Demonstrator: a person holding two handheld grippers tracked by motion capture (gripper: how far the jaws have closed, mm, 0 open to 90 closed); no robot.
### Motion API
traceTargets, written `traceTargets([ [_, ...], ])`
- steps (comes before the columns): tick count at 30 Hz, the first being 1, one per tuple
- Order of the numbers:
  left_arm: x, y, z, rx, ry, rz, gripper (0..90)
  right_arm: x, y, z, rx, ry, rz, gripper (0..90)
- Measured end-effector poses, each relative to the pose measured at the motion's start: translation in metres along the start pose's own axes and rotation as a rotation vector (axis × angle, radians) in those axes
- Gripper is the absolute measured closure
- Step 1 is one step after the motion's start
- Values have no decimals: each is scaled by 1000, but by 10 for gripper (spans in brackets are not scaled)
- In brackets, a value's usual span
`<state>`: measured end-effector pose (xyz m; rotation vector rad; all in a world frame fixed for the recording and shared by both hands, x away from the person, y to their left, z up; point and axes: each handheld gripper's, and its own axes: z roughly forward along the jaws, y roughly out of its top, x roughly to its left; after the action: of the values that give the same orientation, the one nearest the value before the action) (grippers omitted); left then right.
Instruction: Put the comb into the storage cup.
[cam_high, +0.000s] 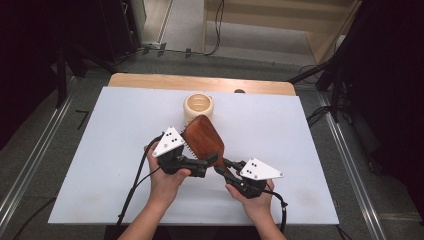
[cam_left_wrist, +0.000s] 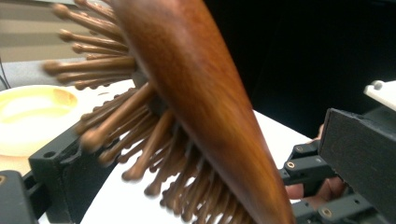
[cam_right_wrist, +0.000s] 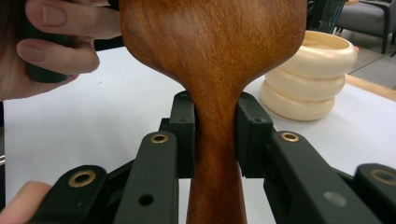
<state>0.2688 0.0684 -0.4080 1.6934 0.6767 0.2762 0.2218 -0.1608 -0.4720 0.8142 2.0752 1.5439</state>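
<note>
At the near edge of a white table (cam_high: 100, 165), two forearms are seen, each hand holding a gripper. The right gripper (cam_right_wrist: 215, 135) is closed on the narrow handle of a wooden hairbrush (cam_high: 204, 140), its black pads pressed to both sides of the neck. The brush is held above the table between the two hands, its smooth back turned up. The left gripper (cam_high: 209, 159) is placed at the brush's head; its jaws appear to straddle the head, one among the bristles (cam_left_wrist: 140, 121), though a firm grip cannot be confirmed through the blur. Just beyond the brush, a cream ribbed cup (cam_high: 198, 107) is set on the table.
</note>
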Motion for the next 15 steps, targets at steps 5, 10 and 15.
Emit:
traceTargets([
  [5,-4,0,5,14,27,2,101,4,1,2,-8,2,2,697],
  [10,-4,0,7,8,74,-25,186,7,0,3,-7,-15,12,697],
  [15,-3,2,6,0,95,-52,327,8,-1,4,-24,-21,31,697],
])
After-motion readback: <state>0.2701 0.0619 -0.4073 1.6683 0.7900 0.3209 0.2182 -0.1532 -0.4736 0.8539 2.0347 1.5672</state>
